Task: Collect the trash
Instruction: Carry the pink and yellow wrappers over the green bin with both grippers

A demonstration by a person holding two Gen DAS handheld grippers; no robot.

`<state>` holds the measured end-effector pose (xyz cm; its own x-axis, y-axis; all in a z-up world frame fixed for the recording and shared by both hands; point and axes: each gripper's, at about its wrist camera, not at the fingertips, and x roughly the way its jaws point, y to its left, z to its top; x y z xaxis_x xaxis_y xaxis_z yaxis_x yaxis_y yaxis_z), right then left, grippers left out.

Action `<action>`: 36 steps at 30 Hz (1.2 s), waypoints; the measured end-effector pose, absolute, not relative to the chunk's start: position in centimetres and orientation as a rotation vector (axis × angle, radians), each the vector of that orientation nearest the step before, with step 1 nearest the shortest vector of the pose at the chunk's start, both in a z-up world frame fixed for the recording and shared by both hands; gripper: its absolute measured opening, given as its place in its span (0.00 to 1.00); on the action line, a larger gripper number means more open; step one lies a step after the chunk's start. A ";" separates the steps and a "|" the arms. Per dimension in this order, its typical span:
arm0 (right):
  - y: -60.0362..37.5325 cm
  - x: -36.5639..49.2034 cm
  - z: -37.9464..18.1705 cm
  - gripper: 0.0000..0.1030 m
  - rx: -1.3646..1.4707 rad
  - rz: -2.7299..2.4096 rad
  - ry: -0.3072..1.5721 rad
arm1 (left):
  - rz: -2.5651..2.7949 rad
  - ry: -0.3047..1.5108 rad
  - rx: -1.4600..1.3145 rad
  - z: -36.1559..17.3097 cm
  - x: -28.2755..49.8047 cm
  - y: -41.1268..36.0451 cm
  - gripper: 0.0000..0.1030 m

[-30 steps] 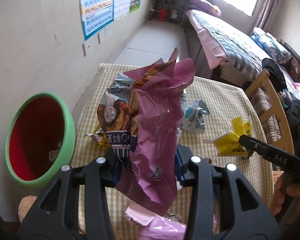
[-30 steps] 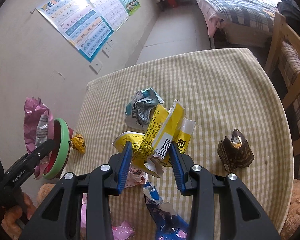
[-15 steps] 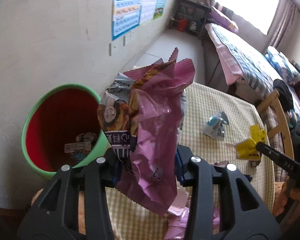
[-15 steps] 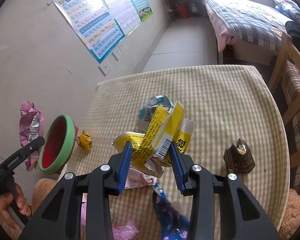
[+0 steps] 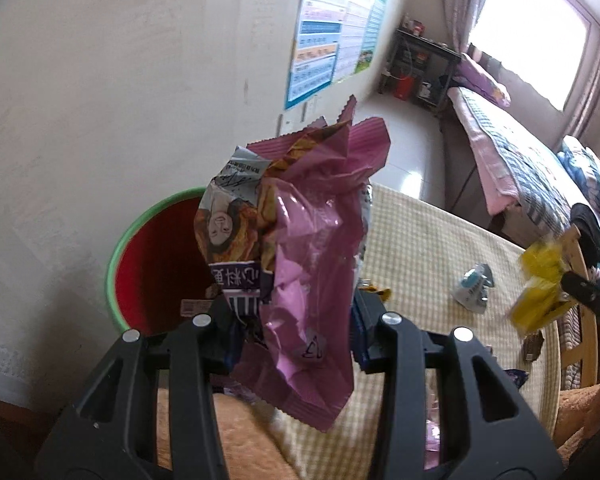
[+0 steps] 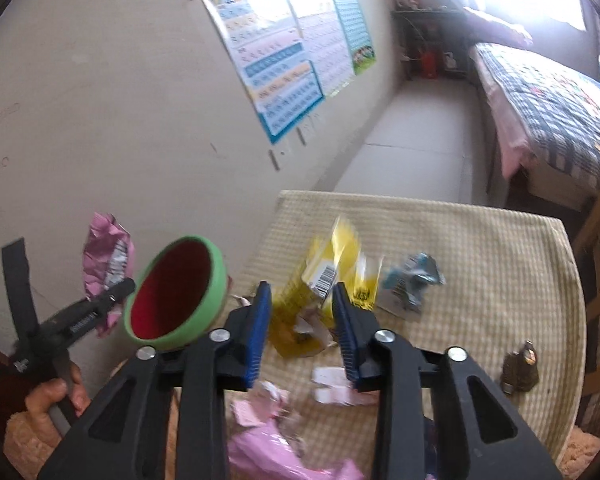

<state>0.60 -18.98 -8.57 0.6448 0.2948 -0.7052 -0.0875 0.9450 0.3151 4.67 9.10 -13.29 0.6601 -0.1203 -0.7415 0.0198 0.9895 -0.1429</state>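
In the left wrist view, your left gripper fingers clamp a crumpled pink-purple foil snack wrapper before the green-rimmed red plastic bin.

In the right wrist view, your right gripper fingers clamp a blurred crumpled yellow plastic wrapper above the checked tabletop, beside that bin.

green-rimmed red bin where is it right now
The green-rimmed red plastic bin sits off the left edge of the checked-cloth table, against the wall; in the left wrist view it lies just behind the crumpled pink snack wrapper held in the left gripper.
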 end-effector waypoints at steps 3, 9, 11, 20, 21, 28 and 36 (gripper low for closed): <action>-16.9 1.3 -8.6 0.25 0.248 0.244 0.850 | -0.064 0.845 -0.131 -13.4 4.6 10.3 0.39; -15.6 2.4 -11.2 0.43 0.151 0.195 0.940 | -0.051 0.873 -0.162 -14.2 4.2 12.4 0.39; -16.9 2.9 -13.2 0.62 0.197 0.141 0.998 | -0.047 0.881 -0.165 -14.8 3.9 12.8 0.39; -13.1 3.9 -20.7 0.62 0.121 0.186 1.208 | -0.083 0.897 -0.161 -15.4 3.9 12.0 0.39; -12.5 4.0 -21.6 0.51 0.099 0.193 1.229 | -0.082 0.895 -0.159 -15.3 3.9 12.0 0.40; -12.3 3.1 -20.2 0.15 0.106 0.233 1.161 | -0.056 0.900 -0.171 -15.5 4.0 12.7 0.40; -9.6 3.8 -15.6 0.13 0.100 0.315 1.054 | -0.044 0.898 -0.183 -15.9 4.3 13.3 0.40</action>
